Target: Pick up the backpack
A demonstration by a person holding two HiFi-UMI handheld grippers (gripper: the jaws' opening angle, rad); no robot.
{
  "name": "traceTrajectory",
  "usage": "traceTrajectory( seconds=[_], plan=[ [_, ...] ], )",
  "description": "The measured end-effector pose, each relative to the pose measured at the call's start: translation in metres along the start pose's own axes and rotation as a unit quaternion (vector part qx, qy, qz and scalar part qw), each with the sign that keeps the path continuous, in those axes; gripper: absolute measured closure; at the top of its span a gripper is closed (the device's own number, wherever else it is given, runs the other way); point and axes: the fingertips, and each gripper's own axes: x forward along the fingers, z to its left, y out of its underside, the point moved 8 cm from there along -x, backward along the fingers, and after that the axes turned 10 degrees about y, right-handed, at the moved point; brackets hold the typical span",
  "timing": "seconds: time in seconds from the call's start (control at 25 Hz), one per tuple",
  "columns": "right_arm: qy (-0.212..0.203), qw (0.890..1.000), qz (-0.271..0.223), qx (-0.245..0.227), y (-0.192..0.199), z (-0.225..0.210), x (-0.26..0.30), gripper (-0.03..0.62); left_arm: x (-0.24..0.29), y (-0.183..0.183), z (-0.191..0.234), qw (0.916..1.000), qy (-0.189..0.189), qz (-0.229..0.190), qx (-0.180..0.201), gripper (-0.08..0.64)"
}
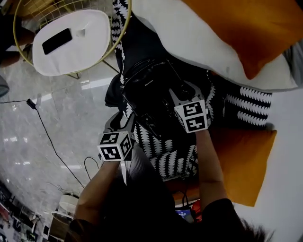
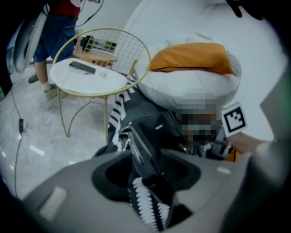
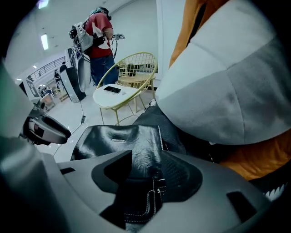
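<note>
As each straddles the backpack (image 1: pixel 151 92), left gripper (image 2: pixel 145 173) jaws open round its strap (image 2: pixel 137 146); right gripper (image 3: pixel 148 173) jaws seemingly open round its leather

gold wire chair (image 1: pixel 61 8) with white seat pad (image 1: pixel 92 40) on glossy grey marble floor (image 1: pixel 28 142); right beside it a big white cushion (image 1: pixel 199 42) and orange pillow (image 1: pixel 251 28); black cable (image 1: pixel 47 137) near it.

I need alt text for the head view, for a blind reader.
The left gripper and the right gripper reach down to a black backpack lying on a black-and-white blanket. Behind it lie a white cushion and an orange cushion; a round white table with a dark phone stands nearby.
</note>
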Motion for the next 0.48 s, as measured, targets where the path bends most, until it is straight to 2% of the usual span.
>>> traceTrajectory(
  seconds=[0.48],
  plan=[
    [-0.009, 0.998, 0.006, -0.061, 0.008, -0.012, 0.051, 0.351, 0.033, 0.004, -0.001, 0.9972, 0.008, -0.026, -0.070, 0.338]
  ],
)
